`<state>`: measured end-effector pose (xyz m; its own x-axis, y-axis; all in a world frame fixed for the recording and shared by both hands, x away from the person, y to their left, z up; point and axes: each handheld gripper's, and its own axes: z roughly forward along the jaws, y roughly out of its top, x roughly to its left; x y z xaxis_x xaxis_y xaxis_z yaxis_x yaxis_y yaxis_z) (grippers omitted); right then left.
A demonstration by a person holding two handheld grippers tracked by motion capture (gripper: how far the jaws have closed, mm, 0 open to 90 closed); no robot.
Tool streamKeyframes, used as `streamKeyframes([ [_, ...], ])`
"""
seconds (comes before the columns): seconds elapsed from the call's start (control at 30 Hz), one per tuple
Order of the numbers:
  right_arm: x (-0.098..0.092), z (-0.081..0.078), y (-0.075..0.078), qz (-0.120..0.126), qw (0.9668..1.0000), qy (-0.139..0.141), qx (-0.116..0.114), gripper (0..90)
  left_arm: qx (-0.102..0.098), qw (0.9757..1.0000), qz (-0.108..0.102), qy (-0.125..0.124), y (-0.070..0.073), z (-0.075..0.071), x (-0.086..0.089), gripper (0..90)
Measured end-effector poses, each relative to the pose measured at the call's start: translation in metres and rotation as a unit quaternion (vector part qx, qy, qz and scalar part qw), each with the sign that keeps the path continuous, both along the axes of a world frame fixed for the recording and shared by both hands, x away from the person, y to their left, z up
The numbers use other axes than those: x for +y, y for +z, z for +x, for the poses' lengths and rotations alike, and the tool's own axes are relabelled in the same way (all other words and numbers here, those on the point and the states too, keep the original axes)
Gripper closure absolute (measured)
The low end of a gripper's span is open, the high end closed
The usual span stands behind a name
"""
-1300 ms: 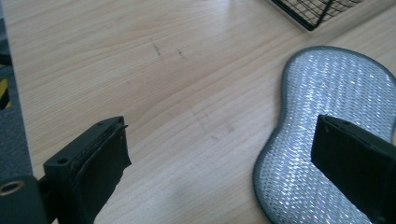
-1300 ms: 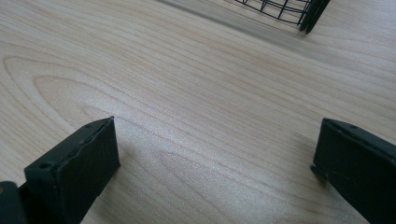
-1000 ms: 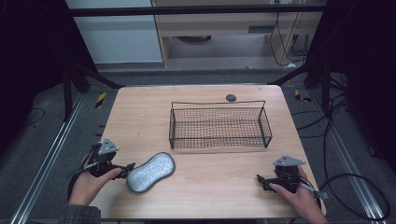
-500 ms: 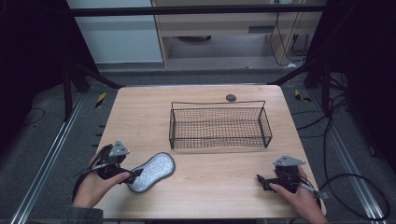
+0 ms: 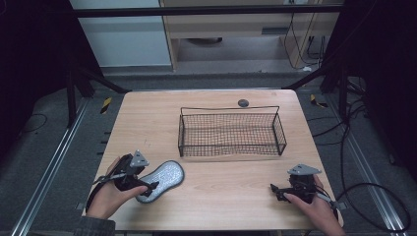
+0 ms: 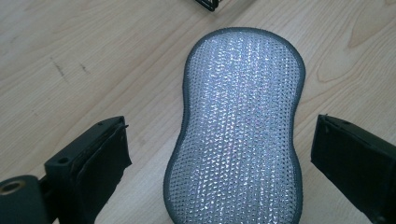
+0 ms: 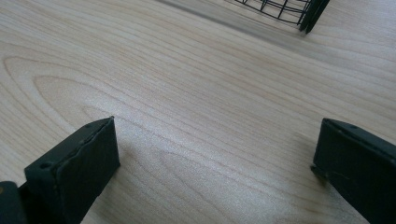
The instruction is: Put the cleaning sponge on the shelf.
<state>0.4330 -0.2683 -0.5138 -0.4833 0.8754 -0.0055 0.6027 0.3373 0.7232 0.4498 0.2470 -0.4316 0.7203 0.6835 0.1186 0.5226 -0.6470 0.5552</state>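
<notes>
The left gripper (image 6: 219, 158) straddled the silver sponge (image 6: 240, 126), jaws wide. Closing squarely across its narrow waist seemed best. The right gripper (image 7: 219, 158) sat open.

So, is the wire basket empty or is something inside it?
Empty. In the high view the wire basket holds nothing; the table's wood shows through its mesh floor.

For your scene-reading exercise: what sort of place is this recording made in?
Probably a lab or workshop test bench: a bare wooden table inside a dark metal frame, with loose cables on the grey floor.
</notes>
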Motion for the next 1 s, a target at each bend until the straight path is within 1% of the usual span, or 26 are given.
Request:
streamKeyframes([
  [0.03, 0.000, 0.000, 0.000, 0.000, 1.0000, 0.000, 0.000, 0.3, 0.002, 1.0000, -0.001, -0.002, -0.002, 0.001, -0.002, 3.5],
  [0.23, 0.000, 0.000, 0.000, 0.000, 1.0000, 0.000, 0.000, 0.3, 0.027, 0.9992, 0.023, -0.016, -0.017, 0.010, -0.012, 3.6],
  [0.33, 0.000, 0.000, 0.000, 0.000, 1.0000, 0.000, 0.000, 0.3, 0.042, 0.9985, 0.028, -0.023, -0.023, 0.015, -0.015, 3.6],
  [0.37, 0.000, 0.000, 0.000, 0.000, 1.0000, 0.000, 0.000, 0.3, 0.044, 0.9981, 0.033, -0.027, -0.024, 0.017, -0.016, 3.6],
  [0.53, 0.000, 0.000, 0.000, 0.000, 1.0000, 0.000, 0.000, 0.3, 0.058, 0.9967, 0.041, -0.038, -0.028, 0.022, -0.021, 3.6],
  [0.67, 0.000, 0.000, 0.000, 0.000, 1.0000, 0.000, 0.000, 0.3, 0.062, 0.9957, 0.054, -0.042, -0.031, 0.025, -0.023, 3.6],
  [0.7, 0.000, 0.000, 0.000, 0.000, 1.0000, 0.000, 0.000, 0.3, 0.064, 0.9960, 0.049, -0.039, -0.032, 0.025, -0.024, 3.7],
  [0.73, 0.000, 0.000, 0.000, 0.000, 1.0000, 0.000, 0.000, 0.3, 0.066, 0.9955, 0.053, -0.043, -0.032, 0.025, -0.023, 3.6],
  [0.87, 0.000, 0.000, 0.000, 0.000, 1.0000, 0.000, 0.000, 0.3, 0.071, 0.9949, 0.055, -0.046, -0.034, 0.025, -0.022, 3.7],
  [0.9, 0.000, 0.000, 0.000, 0.000, 1.0000, 0.000, 0.000, 0.3, 0.072, 0.9951, 0.052, -0.044, -0.036, 0.026, -0.021, 3.6],
  [1.0, 0.000, 0.000, 0.000, 0.000, 1.0000, 0.000, 0.000, 0.3, 0.077, 0.9946, 0.053, -0.044, -0.039, 0.028, -0.020, 3.6],
])
